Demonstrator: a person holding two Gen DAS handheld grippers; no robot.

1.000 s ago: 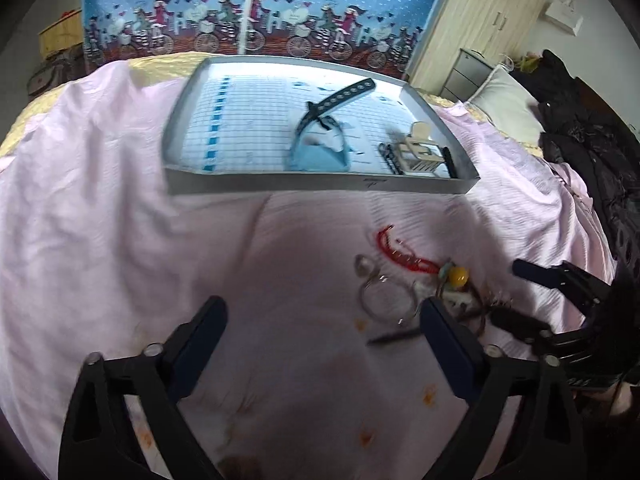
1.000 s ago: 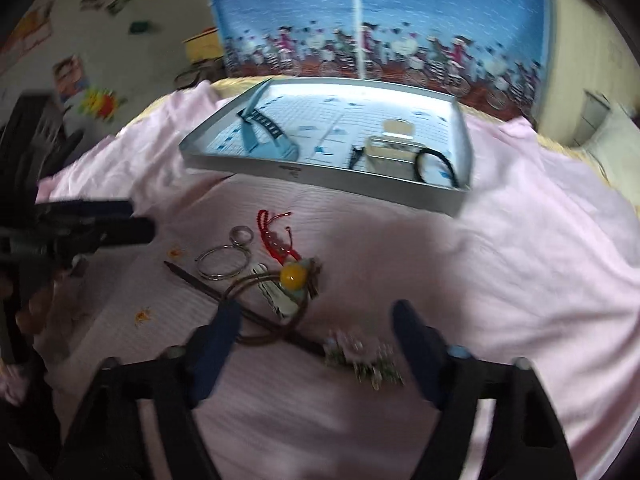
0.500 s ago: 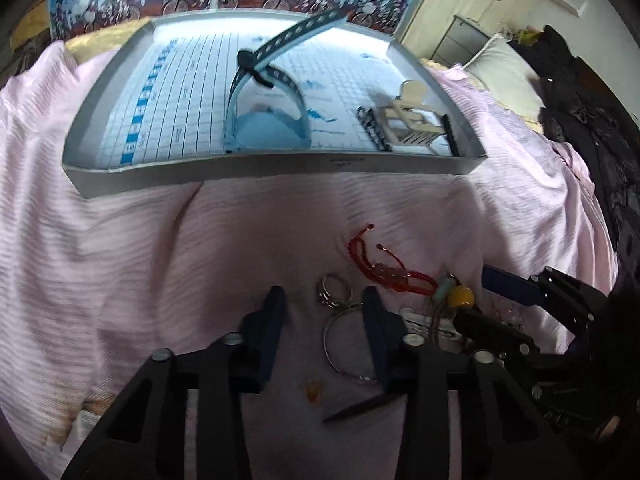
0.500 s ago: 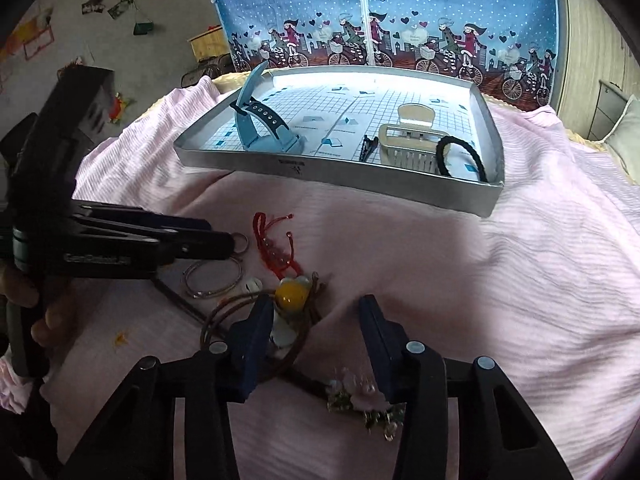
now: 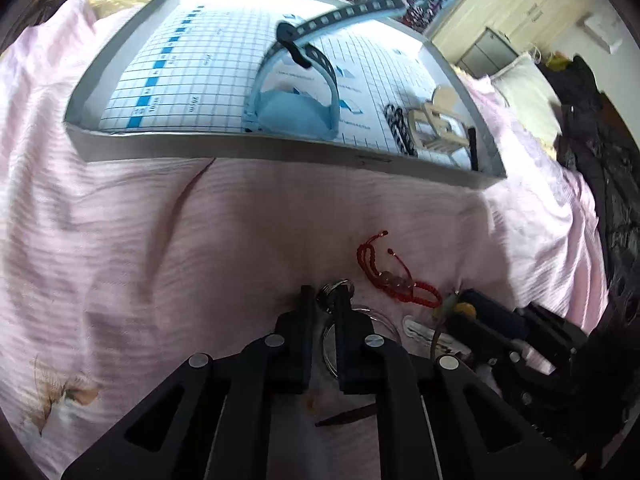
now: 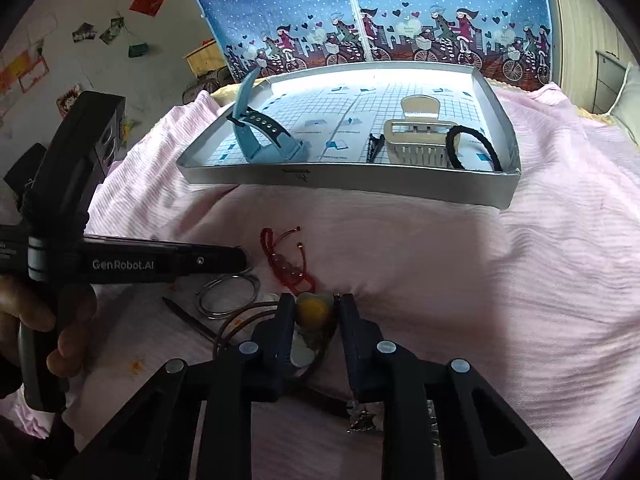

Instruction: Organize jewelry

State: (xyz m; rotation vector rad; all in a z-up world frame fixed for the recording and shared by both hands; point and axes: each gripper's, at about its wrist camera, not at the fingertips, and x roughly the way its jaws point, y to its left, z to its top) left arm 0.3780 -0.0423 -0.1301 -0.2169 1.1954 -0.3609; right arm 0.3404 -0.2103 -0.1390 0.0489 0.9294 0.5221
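Right gripper (image 6: 313, 310) low over the pink bedspread (image 6: 500, 280), fingers drawn in on a yellow bead (image 6: 311, 312); both pads appear to touch it. A brown cord loop (image 6: 236, 320) trails left from the bead, and a floral hairpin (image 6: 362, 420) lies under the right finger.

Left gripper (image 5: 322, 300) fingers narrowed around a small silver ring (image 5: 334, 290); whether they actually grip it, cannot tell. Two large silver hoops (image 6: 228, 294) sit just beside the ring. A red cord bracelet (image 6: 286, 268) lies just beyond, apart from both grippers.

Open bedspread runs between the jewelry and the near wall of the grey tray (image 6: 352, 182). Inside the tray: a blue watch (image 6: 264, 136) at left; a beige hair claw (image 6: 418, 140), black clip (image 6: 375, 148) and black hair tie (image 6: 474, 148) crowd the right. Tray centre bare.
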